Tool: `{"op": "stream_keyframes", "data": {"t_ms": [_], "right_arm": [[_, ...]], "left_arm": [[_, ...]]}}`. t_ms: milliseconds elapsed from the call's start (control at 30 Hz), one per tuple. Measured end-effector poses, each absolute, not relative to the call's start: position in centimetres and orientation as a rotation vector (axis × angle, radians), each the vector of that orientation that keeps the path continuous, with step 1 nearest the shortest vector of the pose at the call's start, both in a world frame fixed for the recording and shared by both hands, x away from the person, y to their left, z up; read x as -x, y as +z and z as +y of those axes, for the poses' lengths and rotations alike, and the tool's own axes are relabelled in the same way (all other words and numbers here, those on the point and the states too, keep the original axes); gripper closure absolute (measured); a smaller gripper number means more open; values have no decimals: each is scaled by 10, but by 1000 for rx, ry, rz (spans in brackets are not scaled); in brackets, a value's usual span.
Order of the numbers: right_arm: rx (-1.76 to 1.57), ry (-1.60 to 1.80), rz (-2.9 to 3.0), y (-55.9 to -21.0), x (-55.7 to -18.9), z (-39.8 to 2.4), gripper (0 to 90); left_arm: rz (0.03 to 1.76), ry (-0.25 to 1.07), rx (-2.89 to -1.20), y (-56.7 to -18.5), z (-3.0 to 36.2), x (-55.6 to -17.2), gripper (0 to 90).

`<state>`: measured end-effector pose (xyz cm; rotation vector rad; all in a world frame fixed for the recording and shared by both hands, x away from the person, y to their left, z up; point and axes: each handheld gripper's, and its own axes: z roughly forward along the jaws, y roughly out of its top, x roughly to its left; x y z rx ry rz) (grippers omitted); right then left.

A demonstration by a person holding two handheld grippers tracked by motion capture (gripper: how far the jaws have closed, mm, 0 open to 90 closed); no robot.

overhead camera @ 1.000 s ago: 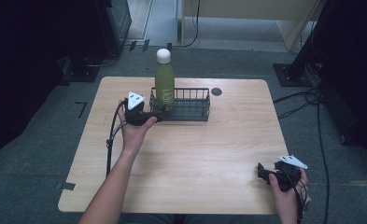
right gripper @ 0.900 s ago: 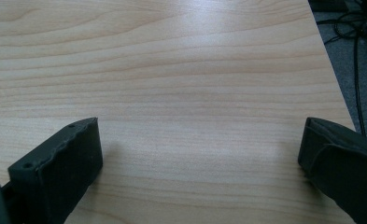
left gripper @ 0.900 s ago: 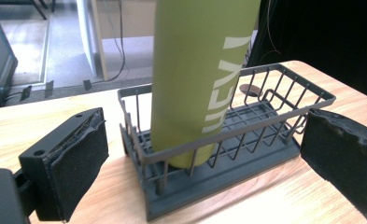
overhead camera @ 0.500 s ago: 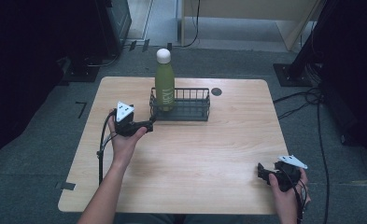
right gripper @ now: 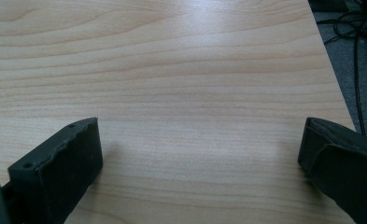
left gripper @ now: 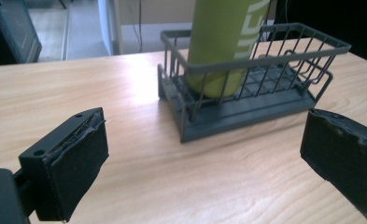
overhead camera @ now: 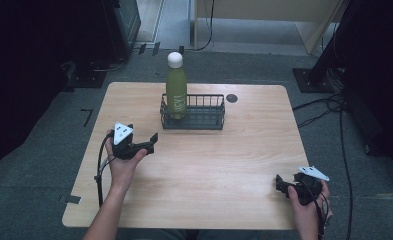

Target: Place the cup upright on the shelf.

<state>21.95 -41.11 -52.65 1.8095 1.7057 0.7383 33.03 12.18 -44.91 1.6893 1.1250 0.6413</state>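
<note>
At the far middle of the table [overhead camera: 209, 165], a green bottle [overhead camera: 176, 92] stands upright in the left end of a wire basket [overhead camera: 204, 117]. Both tools are spread and empty: the left gripper [overhead camera: 144, 142] near the basket, the right gripper [overhead camera: 286, 185] well apart at the near right corner. Placing looks finished; any next move would need the left jaws around the bottle.

A pale, wood-grained table top [overhead camera: 224, 165] carries a dark grey wire basket [overhead camera: 204, 121]. In it stands a matte olive-green bottle [overhead camera: 176, 95] with white lettering and a white cap. Both black grippers wear light grey triangular plates: the left gripper [overhead camera: 143, 141], the right gripper [overhead camera: 283, 185].
</note>
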Motion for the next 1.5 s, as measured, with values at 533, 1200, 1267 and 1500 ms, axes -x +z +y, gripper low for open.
{"op": "stream_keyframes", "data": {"t_ms": [533, 1200, 1267, 1500], "right_arm": [[-1809, 738, 1706, -526, -220, -411, 0], [-1808, 737, 1706, -526, -220, -411, 0], [-1808, 736, 1707, -526, -220, -411, 0], [-1808, 736, 1707, -526, -220, -411, 0]], "left_arm": [[1247, 631, -1699, -482, 158, -302, 14], [1372, 685, -1743, -501, 203, -267, 14], [1391, 689, -1744, -503, 208, -263, 14], [1449, 688, -1784, -509, 221, -252, 14]]}}
